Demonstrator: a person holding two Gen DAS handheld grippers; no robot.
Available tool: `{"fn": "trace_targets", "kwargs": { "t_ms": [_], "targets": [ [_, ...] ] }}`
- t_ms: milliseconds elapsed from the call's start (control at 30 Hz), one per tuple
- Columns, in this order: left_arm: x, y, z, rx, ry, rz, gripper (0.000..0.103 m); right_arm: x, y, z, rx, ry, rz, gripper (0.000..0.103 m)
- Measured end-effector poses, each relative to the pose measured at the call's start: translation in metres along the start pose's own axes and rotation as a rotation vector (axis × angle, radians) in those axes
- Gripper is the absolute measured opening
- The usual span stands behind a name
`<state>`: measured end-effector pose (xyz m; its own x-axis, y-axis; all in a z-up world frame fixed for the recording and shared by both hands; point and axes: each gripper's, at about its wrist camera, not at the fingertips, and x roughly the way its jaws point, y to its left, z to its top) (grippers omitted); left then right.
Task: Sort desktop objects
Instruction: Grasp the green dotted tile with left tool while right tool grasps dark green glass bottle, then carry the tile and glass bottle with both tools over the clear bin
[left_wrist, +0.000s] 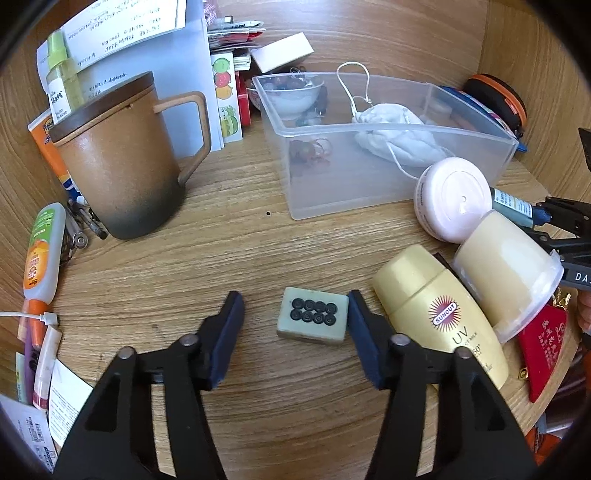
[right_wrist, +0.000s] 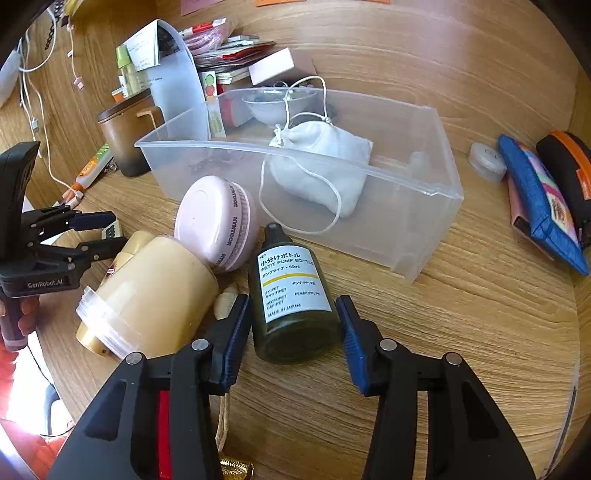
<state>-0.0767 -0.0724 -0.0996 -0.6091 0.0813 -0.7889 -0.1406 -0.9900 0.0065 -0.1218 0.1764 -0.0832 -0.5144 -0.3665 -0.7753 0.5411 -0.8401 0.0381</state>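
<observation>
Left jaws (left_wrist: 295, 325) astride mahjong tile (left_wrist: 313, 319), right jaws (right_wrist: 293, 325) astride pump bottle (right_wrist: 291, 295)

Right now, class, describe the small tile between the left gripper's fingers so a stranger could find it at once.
Start at the clear plastic bin on the wooden desk. Nearer the camera, left of the yellow sunscreen bottle, lies the mahjong tile. Alone among round containers, it is a pale block bearing eight dark circles.

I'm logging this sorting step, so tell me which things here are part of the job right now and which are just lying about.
In the job:
- mahjong tile, between the left tongs
- dark pump bottle, between the right tongs
- clear bin, holding a white pouch

Lying about:
- brown mug
- sunscreen bottle
- pink jar
- blue pouch
</observation>
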Motion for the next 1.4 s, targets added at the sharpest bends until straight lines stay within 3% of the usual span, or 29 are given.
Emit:
{"fn": "trace_targets", "kwargs": {
  "t_ms": [267, 700, 1000, 1400],
  "targets": [
    [-0.001, -0.006, -0.002, 0.021, -0.014, -0.006, 0.033, -0.014, -0.004, 0.000, 0.010, -0.038, -0.011, 0.040],
    [-0.008, 0.000, -0.005, -0.023, -0.032, -0.019, 0.033, -0.054, -0.014, 0.000, 0.043, -0.128, -0.048, 0.039],
    [-0.034, 0.004, 0.007, -0.051, -0.101, -0.026, 0.033, -0.080, -0.007, 0.005, 0.020, -0.186, -0.046, 0.039],
    [-0.070, 0.001, 0.033, -0.007, -0.214, -0.016, 0.033, -0.109, -0.007, 0.018, -0.004, -0.258, -0.068, 0.039]
  ]
}}
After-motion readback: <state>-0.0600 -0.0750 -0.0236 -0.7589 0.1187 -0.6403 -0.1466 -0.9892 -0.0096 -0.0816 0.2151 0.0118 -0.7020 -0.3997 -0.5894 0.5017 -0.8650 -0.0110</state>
